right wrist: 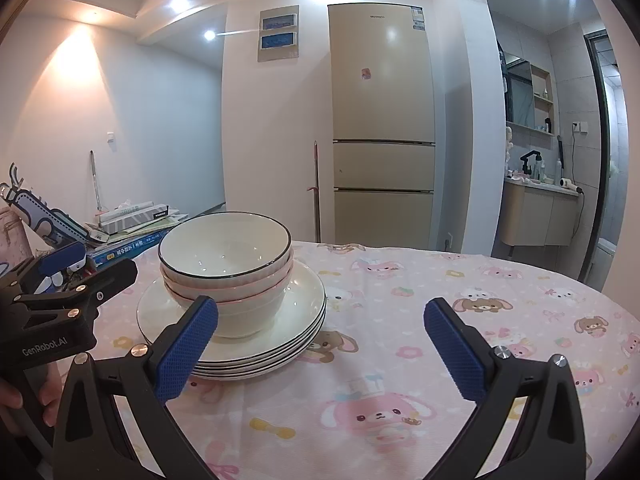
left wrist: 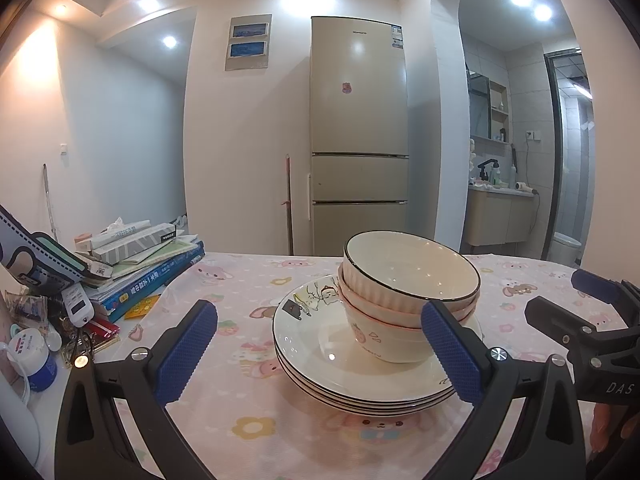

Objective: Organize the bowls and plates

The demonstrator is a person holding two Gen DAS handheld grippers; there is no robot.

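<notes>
A pile of plates (left wrist: 320, 376) sits on the table, on a pink tablecloth (left wrist: 248, 432) with bunnies and flowers on it. The plates are white with thin dark rims. On top of them stand some bowls, one inside the other. The top bowl (left wrist: 408, 276) is white with a dark rim. Under it are bowls with pink rims (left wrist: 360, 308), and the lowest one has a little strawberry on its side.

The left gripper (left wrist: 320, 354) is wide open and holds nothing. The pile is just in front of it, toward its right finger. One blue pad (left wrist: 452, 356) shows in front of the bowls, but I cannot tell if it touches them.

The right gripper (right wrist: 322, 350) is wide open too, and holds nothing. The pile (right wrist: 304, 320) is by its left finger, whose blue pad (right wrist: 186, 350) covers the near rim of the plates.

At the left edge of the table lies a heap of books (left wrist: 148, 268), with a small white remote (left wrist: 78, 304) and a white jar (left wrist: 32, 356) near it. A tall gold fridge (left wrist: 358, 132) stands by the wall behind the table.
</notes>
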